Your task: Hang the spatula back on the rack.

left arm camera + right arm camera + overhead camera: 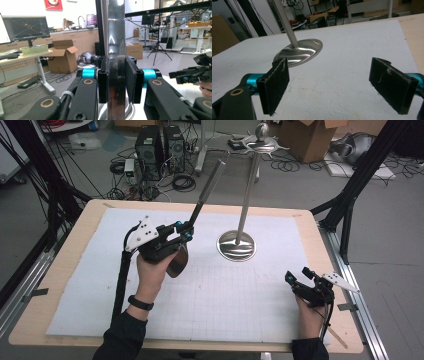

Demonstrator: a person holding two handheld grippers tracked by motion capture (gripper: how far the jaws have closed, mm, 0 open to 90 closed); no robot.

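Ladle [200, 205] stands nearly upright over the white mat [100, 295] left of centre, its handle clenched between the pads of the left gripper [186, 231], bowl hanging low beside the hand. Right of it rises the steel stand [236, 246] on its round base. Near the right edge, the right gripper [296, 276] rests with jaws spread wide, holding nothing.

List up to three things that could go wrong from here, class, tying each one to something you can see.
1. The left gripper clamps the ladle low on its handle, bowl hanging below; the long handle could pivot or slip in the jaws.
2. The raised handle points toward the metal stand; a swing might knock its thin pole and tip it.
3. The right gripper rests open, holding nothing, too far off to steady either.
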